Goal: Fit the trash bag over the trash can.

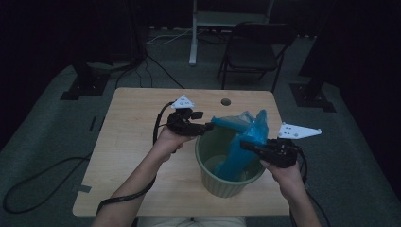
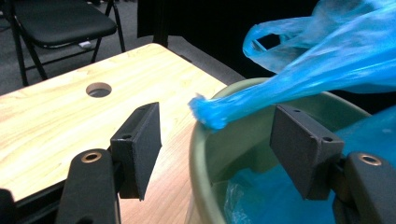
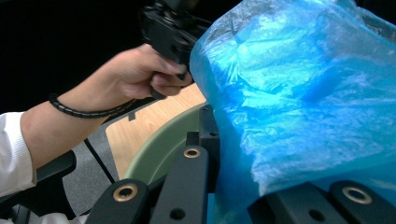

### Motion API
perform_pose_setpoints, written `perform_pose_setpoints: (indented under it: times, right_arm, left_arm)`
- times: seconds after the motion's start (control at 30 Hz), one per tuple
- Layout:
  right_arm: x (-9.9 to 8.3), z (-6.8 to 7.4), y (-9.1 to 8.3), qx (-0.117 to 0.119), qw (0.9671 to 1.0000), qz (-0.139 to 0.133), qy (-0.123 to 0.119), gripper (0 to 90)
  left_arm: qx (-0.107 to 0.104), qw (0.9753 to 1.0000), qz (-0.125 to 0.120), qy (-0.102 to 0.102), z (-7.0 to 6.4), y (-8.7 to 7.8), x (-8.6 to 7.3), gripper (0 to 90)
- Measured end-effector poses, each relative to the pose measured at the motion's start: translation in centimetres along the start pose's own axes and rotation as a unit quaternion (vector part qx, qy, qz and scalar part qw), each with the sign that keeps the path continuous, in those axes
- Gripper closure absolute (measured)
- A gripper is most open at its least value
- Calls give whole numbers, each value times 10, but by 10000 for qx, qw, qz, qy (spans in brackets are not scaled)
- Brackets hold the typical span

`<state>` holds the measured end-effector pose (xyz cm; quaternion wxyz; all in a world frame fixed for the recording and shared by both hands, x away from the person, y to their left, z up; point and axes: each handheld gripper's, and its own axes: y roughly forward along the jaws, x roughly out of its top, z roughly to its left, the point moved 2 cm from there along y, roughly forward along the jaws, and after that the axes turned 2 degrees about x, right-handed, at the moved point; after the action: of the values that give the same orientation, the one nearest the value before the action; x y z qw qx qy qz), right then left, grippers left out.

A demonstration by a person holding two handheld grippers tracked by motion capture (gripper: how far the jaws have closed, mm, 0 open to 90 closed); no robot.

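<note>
Right tool [image 3: 233,186] gripping blue plastic bag [image 3: 308,93] (crinkled), green bin [image 3: 159,149] beneath

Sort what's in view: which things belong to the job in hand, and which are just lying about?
In the job: blue plastic bag, green bin, left gripper, right gripper.

Just about: folding chair, floor cables, hole in the table.

The high view looks forward and down from above the person's side, taking in the whole table [image 1: 137,156], the bin [image 1: 227,182] and a chair [image 1: 253,47] beyond. The left gripper view sits low and close, looking along its 2 jaws across the bin's rim [image 2: 201,154] toward the table's far edge. The right gripper view is nearer still, pressed against the bag [image 3: 299,107], facing the left hand [image 3: 135,77]. All 3 share bin and bag
</note>
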<state>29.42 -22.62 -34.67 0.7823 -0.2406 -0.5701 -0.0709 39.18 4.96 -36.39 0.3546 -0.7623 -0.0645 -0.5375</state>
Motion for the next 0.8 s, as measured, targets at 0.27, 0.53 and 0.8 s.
perform_pose_setpoints:
  times: [0.27,0.53,0.8]
  right_arm:
    - [5,10,0,133,9998,-17,-143,882]
    - [0,7,-3,-26,9999,31,-118,868]
    - [-24,-3,-36,-588,9981,-68,186,872]
  left_arm:
    - [-106,9995,162,268,-3,15,4,450]
    - [-243,9994,-156,174,-5,5,5,900]
    - [273,9987,-424,-80,15,-35,-1,900]
